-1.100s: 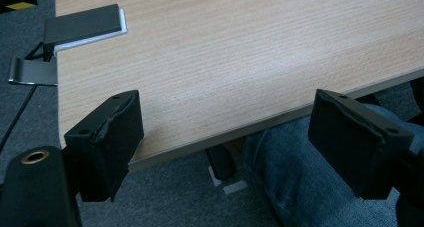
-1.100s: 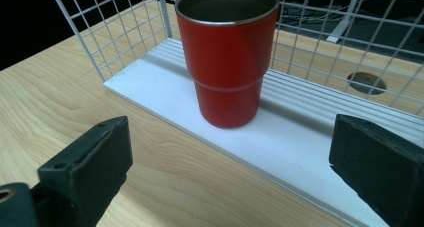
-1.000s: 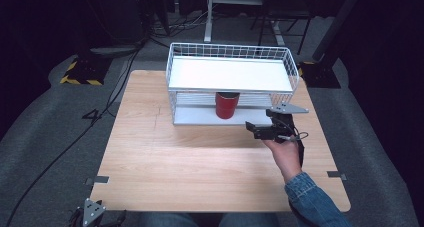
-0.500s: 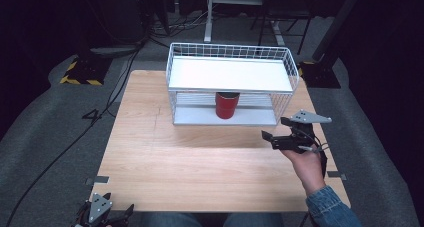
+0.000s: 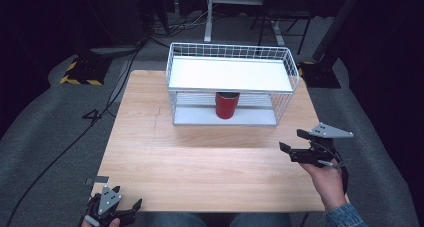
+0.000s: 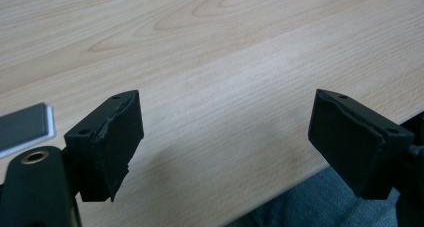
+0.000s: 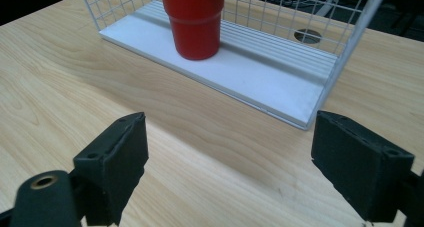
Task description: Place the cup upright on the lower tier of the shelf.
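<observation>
Presently I logged one red cup (image 5: 227,105), upright on the lower tray of the white wire rack (image 5: 230,73) at the far side of the bench (image 5: 200,167). My right tool (image 5: 294,146) hovered over the bench's right edge, jaws wide apart, empty. My left tool (image 5: 131,208) sat at the near-left corner, jaws likewise apart, empty.
</observation>
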The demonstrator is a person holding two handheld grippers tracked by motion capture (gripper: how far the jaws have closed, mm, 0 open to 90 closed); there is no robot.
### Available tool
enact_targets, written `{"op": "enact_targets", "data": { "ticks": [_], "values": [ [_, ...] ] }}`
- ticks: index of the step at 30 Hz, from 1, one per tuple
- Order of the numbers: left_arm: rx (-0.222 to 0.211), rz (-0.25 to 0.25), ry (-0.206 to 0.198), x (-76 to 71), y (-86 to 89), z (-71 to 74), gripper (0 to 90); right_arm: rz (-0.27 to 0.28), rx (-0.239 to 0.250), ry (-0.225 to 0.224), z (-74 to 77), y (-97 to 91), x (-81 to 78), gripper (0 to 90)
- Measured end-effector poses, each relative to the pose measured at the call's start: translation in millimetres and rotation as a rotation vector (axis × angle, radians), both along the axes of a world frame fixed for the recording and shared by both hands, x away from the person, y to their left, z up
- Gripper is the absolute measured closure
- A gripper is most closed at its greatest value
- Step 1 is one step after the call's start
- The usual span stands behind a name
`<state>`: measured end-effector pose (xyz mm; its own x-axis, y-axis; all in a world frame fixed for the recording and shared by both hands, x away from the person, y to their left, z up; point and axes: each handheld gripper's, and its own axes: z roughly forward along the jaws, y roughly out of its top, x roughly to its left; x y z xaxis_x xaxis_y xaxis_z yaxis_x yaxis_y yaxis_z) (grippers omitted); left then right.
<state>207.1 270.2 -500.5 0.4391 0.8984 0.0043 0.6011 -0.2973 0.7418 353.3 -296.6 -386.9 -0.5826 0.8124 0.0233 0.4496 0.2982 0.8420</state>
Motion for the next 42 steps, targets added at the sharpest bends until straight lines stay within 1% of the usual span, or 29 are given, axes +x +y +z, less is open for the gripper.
{"op": "enact_targets", "data": {
  "ticks": [1, 2, 3, 4, 5, 7, 8, 9, 10, 11, 13, 15, 16, 17, 18, 21, 23, 26, 27, 28, 29, 30, 31, 32, 33, 34, 38, 40, 42],
  "values": [
    [0.006, -0.005, -0.001, 1.6, -0.5, 0.2, 15.1, -0.009, -0.006, -0.003, -1.6, -5.5, -4.7, 15.4],
    [0.006, -0.008, 0.000, 3.3, -1.4, 0.3, 15.1, -0.009, -0.006, -0.003, -1.6, -5.5, -4.7, 15.4],
    [0.003, -0.009, 0.000, 7.0, -3.9, 0.1, 15.1, -0.015, -0.013, -0.011, -3.6, -11.1, -9.6, 15.4],
    [0.003, -0.009, 0.000, 7.0, -3.9, 0.1, 15.1, -0.015, -0.013, -0.011, -3.6, -11.1, -9.6, 15.4],
    [0.009, -0.023, 0.005, 11.0, -6.8, -0.2, 15.1, -0.021, -0.027, -0.021, -6.8, -16.6, -14.3, 15.4],
    [0.013, -0.030, 0.006, 13.0, -8.5, -0.3, 15.1, -0.026, -0.038, -0.022, -8.8, -19.4, -16.8, 15.4],
    [0.007, -0.036, 0.007, 14.9, -10.5, -0.7, 15.1, -0.029, -0.039, -0.023, -11.1, -22.5, -19.3, 15.4],
    [0.014, -0.051, 0.009, 18.6, -13.2, -0.6, 15.1, -0.040, -0.033, -0.020, -15.9, -28.8, -24.5, 15.4],
    [0.014, -0.051, 0.009, 18.6, -13.2, -0.6, 15.1, -0.040, -0.033, -0.020, -15.9, -28.8, -24.5, 15.4],
    [0.020, -0.059, 0.009, 20.6, -14.1, -0.6, 15.1, -0.051, -0.028, -0.013, -20.7, -34.2, -29.2, 15.4],
    [0.023, -0.067, 0.014, 26.0, -17.6, -1.5, 15.1, -0.054, -0.037, -0.009, -24.9, -38.7, -33.1, 15.4],
    [0.019, -0.072, 0.019, 27.6, -18.6, -2.1, 15.1, -0.054, -0.043, -0.010, -27.1, -40.6, -34.8, 15.4],
    [0.020, -0.074, 0.021, 29.5, -19.8, -2.8, 15.1, -0.052, -0.050, -0.016, -29.5, -42.7, -36.1, 15.4],
    [0.024, -0.079, 0.022, 31.9, -21.0, -3.3, 15.1, -0.059, -0.052, -0.018, -35.6, -47.0, -38.7, 15.4],
    [0.024, -0.079, 0.022, 31.9, -21.0, -3.3, 15.1, -0.059, -0.052, -0.018, -35.6, -47.0, -38.7, 15.4],
    [0.027, -0.081, 0.027, 34.8, -22.6, -3.5, 15.1, -0.073, -0.051, -0.011, -46.2, -52.8, -43.2, 15.4],
    [0.032, -0.084, 0.032, 37.4, -24.2, -4.6, 15.2, -0.080, -0.063, -0.001, -56.1, -56.8, -47.3, 15.4],
    [0.034, -0.088, 0.035, 38.6, -25.2, -5.0, 15.1, -0.085, -0.066, -0.001, -62.6, -59.5, -49.1, 15.4],
    [0.036, -0.090, 0.034, 39.0, -25.7, -5.0, 15.1, -0.090, -0.069, 0.004, -66.3, -60.9, -49.6, 15.4],
    [0.037, -0.092, 0.033, 39.3, -25.7, -5.1, 15.1, -0.099, -0.067, 0.018, -74.1, -64.3, -50.0, 15.5],
    [0.037, -0.092, 0.033, 39.3, -25.7, -5.1, 15.1, -0.099, -0.067, 0.018, -74.1, -64.3, -50.0, 15.5],
    [0.033, -0.094, 0.033, 39.6, -25.5, -5.3, 15.1, -0.112, -0.072, 0.030, -81.9, -67.5, -50.5, 15.4],
    [0.033, -0.094, 0.033, 39.6, -25.5, -5.3, 15.0, -0.112, -0.072, 0.030, -81.9, -67.5, -50.5, 15.4],
    [0.035, -0.094, 0.033, 39.8, -25.6, -5.2, 15.0, -0.122, -0.071, 0.033, -88.6, -70.4, -51.2, 15.4],
    [0.032, -0.093, 0.033, 40.0, -26.1, -5.3, 15.1, -0.130, -0.066, 0.037, -91.6, -71.5, -51.7, 15.4],
    [0.032, -0.093, 0.033, 40.0, -26.1, -5.3, 15.0, -0.130, -0.066, 0.037, -91.6, -71.5, -51.7, 15.4],
    [0.027, -0.099, 0.036, 41.3, -27.4, -5.8, 15.0, -0.132, -0.071, 0.048, -100.2, -73.8, -52.5, 15.4],
    [0.013, -0.100, 0.042, 42.8, -27.4, -6.5, 14.8, -0.133, -0.078, 0.066, -104.3, -73.3, -52.0, 15.4],
    [0.013, -0.100, 0.043, 43.0, -27.4, -6.4, 14.8, -0.130, -0.083, 0.068, -105.9, -73.3, -51.2, 15.4]
  ]
}}
